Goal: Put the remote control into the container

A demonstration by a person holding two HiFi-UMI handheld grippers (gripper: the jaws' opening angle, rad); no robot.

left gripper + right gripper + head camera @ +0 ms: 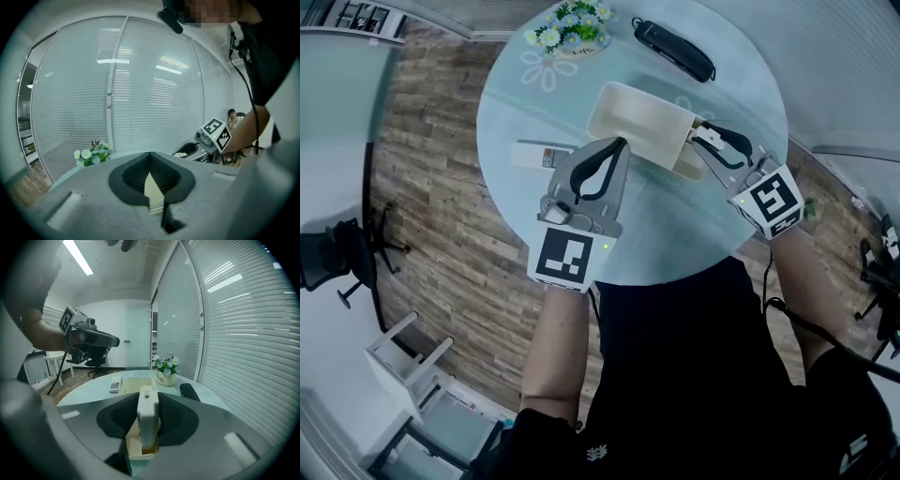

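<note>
The right tool (148, 399) is clenched on the remote control (146, 416). The remote control is held upright between the pads, with its lower end dipped into one end of the container (637, 127). The left tool (617, 148) is clenched on nothing, its jaws pressed together. It is held at the container's long side, and whether the wall is touched cannot be told.

The container, a cream open-topped rectangular box, is set near the middle of the tabletop (675, 225). A second remote (534, 155), white, is laid flat on the tabletop just beside the container's left side, apart from it. A flower pot (572, 28) with white and blue blooms is placed at the far edge. A black oblong object (673, 49) is laid to the right of the pot, well apart from the container.

The tabletop is seen to be round and made of pale, glassy material, with a faint flower pattern (546, 70) printed on it near the pot. A floor (441, 187) of wooden planks is seen below it.

Beyond the tabletop, the room is closed off by a curved glass wall hung with lowered slatted blinds (154, 93). A strip light (77, 256) is mounted on the ceiling. A black office chair (347, 258) is stood on the floor at the left, and a white stool (403, 361) is placed nearer the person.
</note>
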